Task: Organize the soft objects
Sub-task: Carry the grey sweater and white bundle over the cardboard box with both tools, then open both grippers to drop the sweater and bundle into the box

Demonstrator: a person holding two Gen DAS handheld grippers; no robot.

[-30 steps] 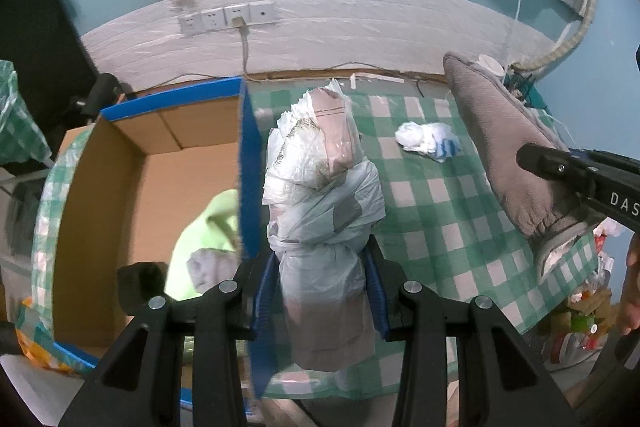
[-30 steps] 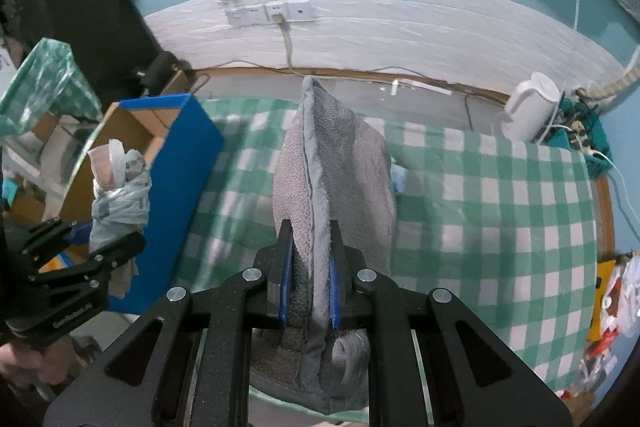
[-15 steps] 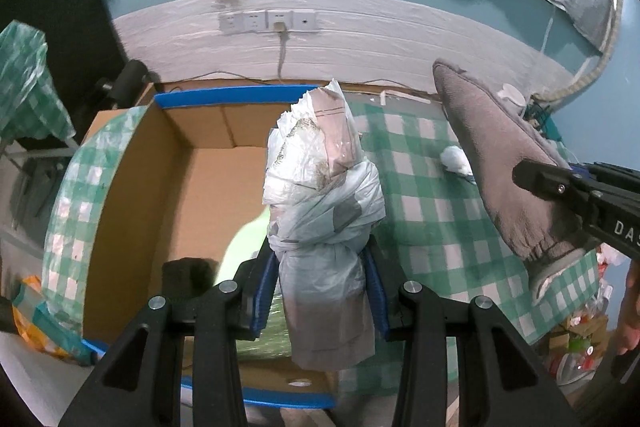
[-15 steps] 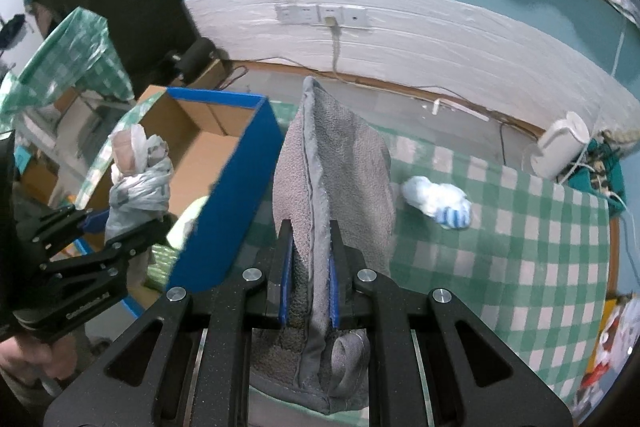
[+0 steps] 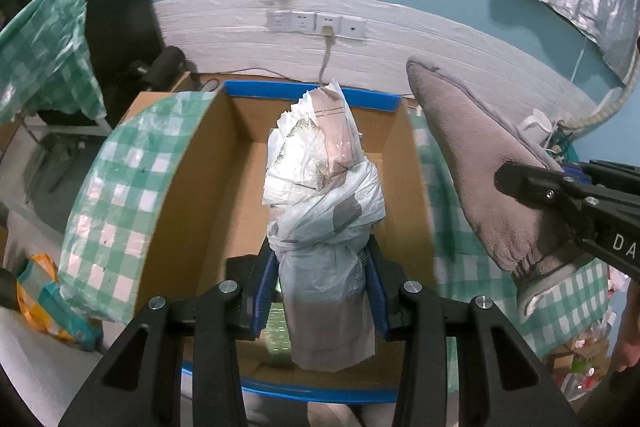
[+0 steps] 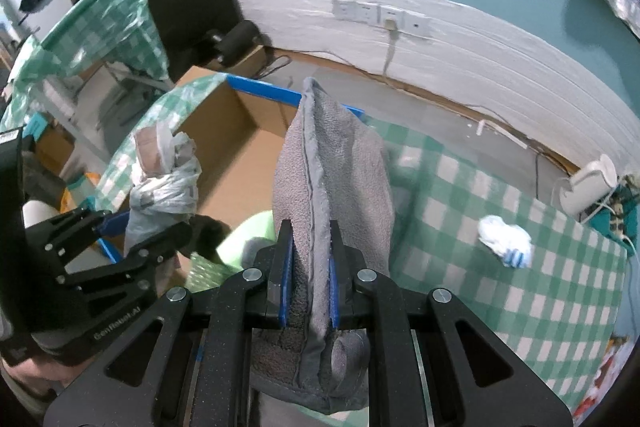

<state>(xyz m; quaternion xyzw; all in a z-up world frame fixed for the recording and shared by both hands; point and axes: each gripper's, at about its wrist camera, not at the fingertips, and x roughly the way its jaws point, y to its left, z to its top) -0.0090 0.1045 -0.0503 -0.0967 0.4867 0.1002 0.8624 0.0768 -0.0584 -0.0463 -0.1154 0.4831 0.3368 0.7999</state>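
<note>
My left gripper (image 5: 322,291) is shut on a knotted bundle of white plastic bags (image 5: 324,203) and holds it above the open cardboard box (image 5: 200,187) with blue edges. My right gripper (image 6: 310,283) is shut on a folded grey towel (image 6: 332,163), held upright near the box's right wall. The towel also shows in the left wrist view (image 5: 480,167), and the bundle in the right wrist view (image 6: 164,179). A white and blue balled sock (image 6: 505,241) lies on the green checked tablecloth (image 6: 540,287).
Inside the box lie a pale green soft item (image 6: 248,239) and a dark object (image 5: 244,267). A green checked plastic sheet (image 5: 128,195) drapes over the box's left wall. A white kettle (image 6: 588,187) and cables stand at the table's far right. Wall sockets (image 5: 316,23) are behind.
Both grippers have moved left with their loads. The bag bundle has gone from over the box's right wall to above the box's middle. The towel has come closer to the box.
</note>
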